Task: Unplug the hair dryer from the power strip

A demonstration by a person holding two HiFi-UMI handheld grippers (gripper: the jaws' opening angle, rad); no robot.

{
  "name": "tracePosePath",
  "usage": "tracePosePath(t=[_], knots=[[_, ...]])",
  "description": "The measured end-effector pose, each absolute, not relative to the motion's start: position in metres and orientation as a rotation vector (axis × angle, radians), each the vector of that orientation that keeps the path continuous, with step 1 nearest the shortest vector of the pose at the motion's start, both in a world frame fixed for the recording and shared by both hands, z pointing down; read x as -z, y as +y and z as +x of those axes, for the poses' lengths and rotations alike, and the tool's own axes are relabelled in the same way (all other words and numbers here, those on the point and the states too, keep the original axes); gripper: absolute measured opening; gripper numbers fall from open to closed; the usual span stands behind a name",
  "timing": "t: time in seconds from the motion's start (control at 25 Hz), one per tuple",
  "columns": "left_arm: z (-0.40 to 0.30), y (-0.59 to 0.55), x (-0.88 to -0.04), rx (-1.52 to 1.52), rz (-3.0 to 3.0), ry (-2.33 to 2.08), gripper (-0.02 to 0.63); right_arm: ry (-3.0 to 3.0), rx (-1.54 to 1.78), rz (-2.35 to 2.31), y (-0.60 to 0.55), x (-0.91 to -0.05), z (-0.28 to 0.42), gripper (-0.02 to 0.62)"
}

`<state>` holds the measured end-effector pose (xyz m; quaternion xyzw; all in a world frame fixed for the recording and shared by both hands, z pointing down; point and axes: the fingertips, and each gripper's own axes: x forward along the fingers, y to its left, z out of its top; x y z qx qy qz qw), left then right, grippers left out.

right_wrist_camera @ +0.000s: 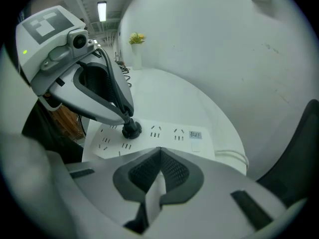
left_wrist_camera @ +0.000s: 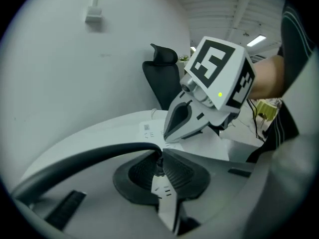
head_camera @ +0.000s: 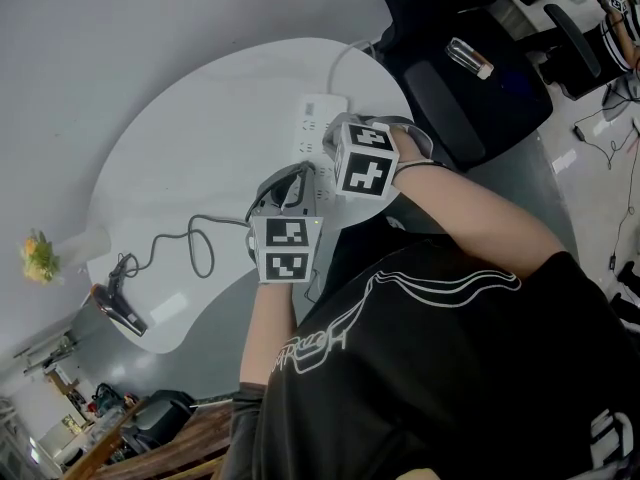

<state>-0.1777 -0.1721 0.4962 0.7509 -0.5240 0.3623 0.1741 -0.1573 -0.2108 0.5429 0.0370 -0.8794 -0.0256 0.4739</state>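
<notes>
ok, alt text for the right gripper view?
The left tool clamps a black plug that sits in a white power strip on a white table. In the foreground, the right tool, which carries this camera, has its jaws together just over the strip's near edge.

White round table (head_camera: 190, 148). On it: power strip (head_camera: 318, 118), hair dryer (head_camera: 120, 310) well apart, grey cord (head_camera: 190, 243) looping between. Flower vase (head_camera: 75, 246) at the rim.
</notes>
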Motion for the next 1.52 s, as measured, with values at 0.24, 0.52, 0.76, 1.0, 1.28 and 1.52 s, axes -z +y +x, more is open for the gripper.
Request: tracePosePath(t=[0.24, 0.52, 0.76, 1.0, 1.28, 1.52], knots=[[-0.173, -0.170, -0.496, -1.098, 2.179, -1.441, 0.037, -2.133, 0.071, 0.076, -0.209, -0.543, -0.157, -0.005], [-0.186, -0.173, -0.498, -0.721, 2.003, -1.425, 0.037, -2.140, 0.060, 0.084, -0.210, -0.543, -0.158, -0.005], [-0.176, -0.171, -0.493, -1.059, 2.160, -1.440, 0.037, -2.115, 0.067, 0.062, -0.209, -0.543, -0.157, -0.005], [-0.170, -0.169, -0.492, -1.120, 2.217, -1.402, 0.037, -2.089, 0.083, 0.044, -0.208, -0.542, -0.156, -0.005], [-0.184, -0.171, -0.494, -0.708, 2.030, -1.394, 0.037, -2.099, 0.093, 0.051, -0.208, -0.543, -0.159, -0.005], [-0.174, -0.169, -0.491, -1.144, 2.209, -1.389, 0.037, -2.079, 0.092, 0.031, -0.208, -0.542, -0.158, -0.005]])
